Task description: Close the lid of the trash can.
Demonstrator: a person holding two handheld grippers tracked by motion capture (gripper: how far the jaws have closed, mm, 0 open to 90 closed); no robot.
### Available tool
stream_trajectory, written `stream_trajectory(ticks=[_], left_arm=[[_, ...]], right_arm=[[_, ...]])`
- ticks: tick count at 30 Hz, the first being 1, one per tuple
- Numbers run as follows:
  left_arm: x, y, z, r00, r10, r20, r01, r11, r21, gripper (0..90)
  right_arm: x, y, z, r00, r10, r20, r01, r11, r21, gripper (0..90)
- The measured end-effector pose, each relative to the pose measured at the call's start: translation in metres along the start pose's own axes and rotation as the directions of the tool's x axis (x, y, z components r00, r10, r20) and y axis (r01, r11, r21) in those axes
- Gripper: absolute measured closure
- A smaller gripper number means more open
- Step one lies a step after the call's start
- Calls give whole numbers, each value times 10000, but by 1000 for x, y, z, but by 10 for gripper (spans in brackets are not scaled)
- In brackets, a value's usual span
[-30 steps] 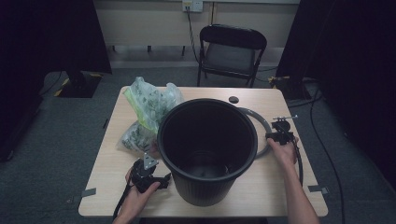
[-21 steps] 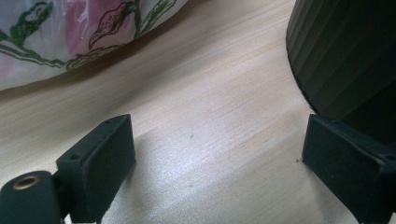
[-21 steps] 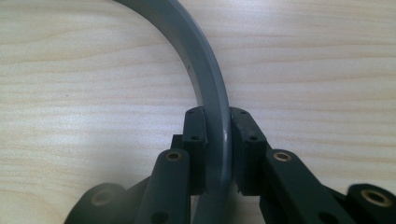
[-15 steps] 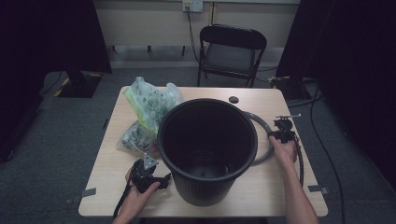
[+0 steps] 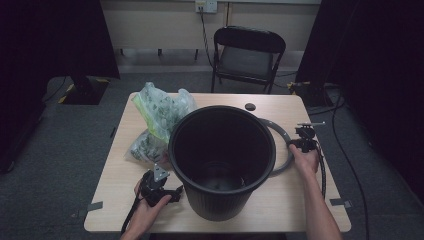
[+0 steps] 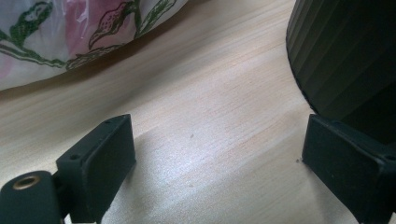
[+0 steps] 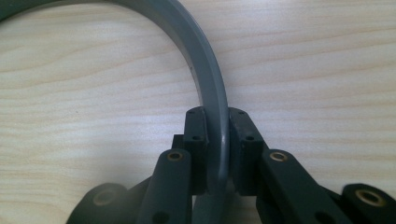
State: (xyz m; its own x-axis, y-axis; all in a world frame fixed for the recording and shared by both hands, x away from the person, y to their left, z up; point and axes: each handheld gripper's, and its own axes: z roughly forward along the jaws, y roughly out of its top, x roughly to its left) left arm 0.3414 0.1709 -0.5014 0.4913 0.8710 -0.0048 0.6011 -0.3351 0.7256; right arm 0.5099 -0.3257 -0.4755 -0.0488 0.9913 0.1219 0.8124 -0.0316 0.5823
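Observation:
A big black bin [image 5: 220, 200] stands upright mid-table, its ribbed wall [image 6: 345, 56] close beside my left gripper. A flat grey ring [image 5: 286, 150] lies on the table, partly behind the bin on its right. My right gripper [image 5: 296, 145] is shut on the ring's outer edge. In the right gripper view the ring's band [image 7: 196, 42] runs between the pads [image 7: 217, 126], whose jaws have just been closing onto it. My left gripper [image 5: 172, 192] rests on the table at the bin's lower left, open [image 6: 217, 154], with bare wood between its jaws.
Clear plastic bags with a leaf print [image 5: 162, 117] are heaped at the table's left [image 6: 70, 32]. A small black disc [image 5: 250, 106] lies at the far edge. A folding chair [image 5: 247, 55] stands behind the table [image 5: 125, 220]. Cables run on the floor at right.
The right hand has shifted only slightly at the ring's edge. The left hand, the bin and the bags stand as before.

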Motion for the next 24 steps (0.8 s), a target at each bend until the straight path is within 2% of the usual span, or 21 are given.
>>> stream_trajectory(ticks=[4,9,17,24], left_arm=[[0,0,0,10000,-2,-15,2,10000,6,88],[0,0,0,10000,6,-20,-6,10000,5,88],[0,0,0,10000,9,-20,-9,10000,9,88],[0,0,0,10000,6,-6,-6,10000,6,88]], right_arm=[[1,2,-2,9996,141,-251,-143,9999,-70,791],[2,5,-9,9994,235,-271,-241,9995,-199,792],[-1,7,-17,9972,470,-578,-494,9979,-411,792],[2,10,-23,9955,454,-834,-508,9966,-642,792]])
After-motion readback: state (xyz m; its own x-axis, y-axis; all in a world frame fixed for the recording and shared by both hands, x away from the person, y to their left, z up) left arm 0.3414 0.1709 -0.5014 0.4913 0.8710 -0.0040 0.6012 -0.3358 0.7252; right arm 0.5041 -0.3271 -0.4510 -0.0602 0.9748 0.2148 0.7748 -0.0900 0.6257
